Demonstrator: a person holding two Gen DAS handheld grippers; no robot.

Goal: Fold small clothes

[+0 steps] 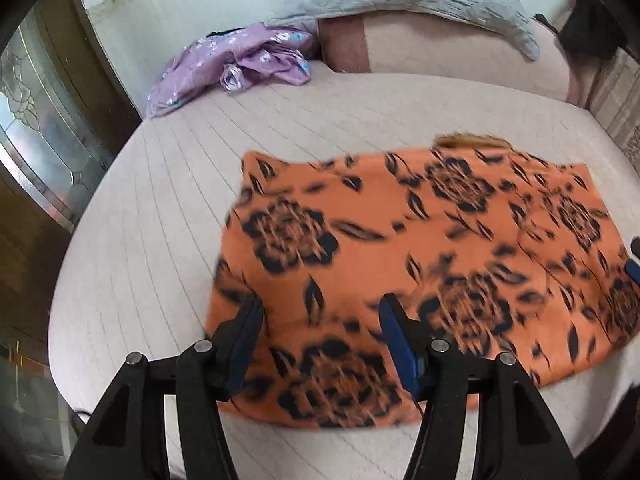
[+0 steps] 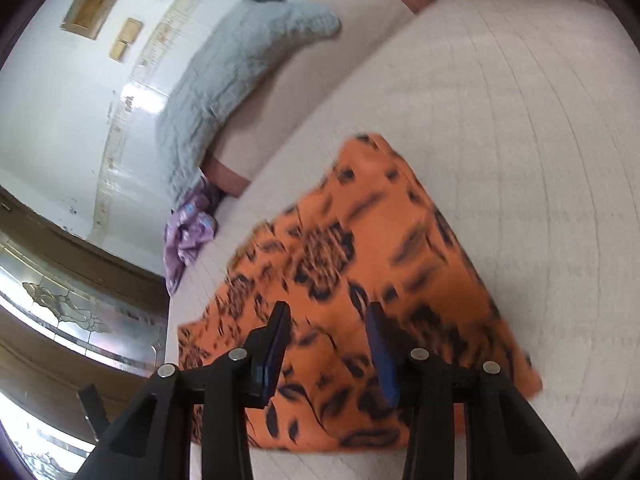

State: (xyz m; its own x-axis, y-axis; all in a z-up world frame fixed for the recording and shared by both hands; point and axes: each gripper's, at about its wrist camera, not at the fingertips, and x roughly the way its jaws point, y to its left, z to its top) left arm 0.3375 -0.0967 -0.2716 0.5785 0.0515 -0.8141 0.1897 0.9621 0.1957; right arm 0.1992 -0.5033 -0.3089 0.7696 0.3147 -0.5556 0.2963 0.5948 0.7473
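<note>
**Both grippers tilted down, jaws apart**

The left gripper [image 1: 320, 312] pointed steeply downward, its two black fingers [image 1: 244, 332] splayed well apart in the left wrist view. The blue pads on their inner faces stood clear of each other, with an open gap between them, and nothing was clamped there.

The right gripper [image 2: 328, 320] pointed downward at a shallower angle. Its jaws stood apart too, though by a narrower gap than the left pair. Its blue-padded fingers [image 2: 382, 348] ran nearly parallel, and no pad pressed on anything. Motion blur softened both views.
</note>
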